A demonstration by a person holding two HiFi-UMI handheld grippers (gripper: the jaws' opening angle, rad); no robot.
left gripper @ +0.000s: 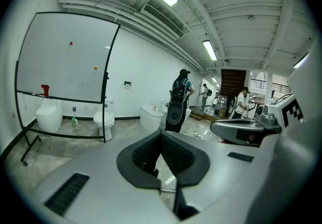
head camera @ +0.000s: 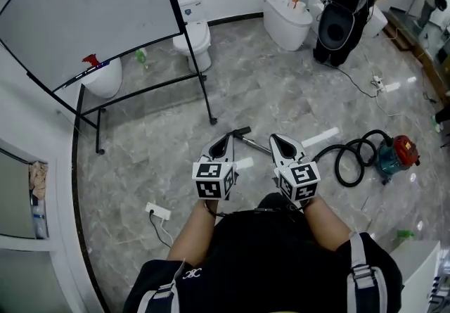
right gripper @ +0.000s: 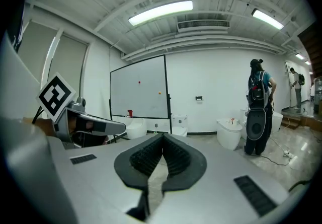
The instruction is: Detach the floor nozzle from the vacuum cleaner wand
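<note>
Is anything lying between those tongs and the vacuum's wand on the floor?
Nothing visible does. The wand lies on bare floor just beyond the shut left tongs and right tongs; the whiteboard stand is farther off, left.

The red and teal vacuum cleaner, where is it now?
In the head view the red and teal canister vacuum cleaner lies on the grey tiled floor at the right, its coiled black hose between it and the right gripper.

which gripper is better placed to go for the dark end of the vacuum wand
Left, likely. In the head view the dark end of the wand lies just past the tip of the left gripper; the right gripper sits over the wand toward the hose. Both are shut and empty.
</note>
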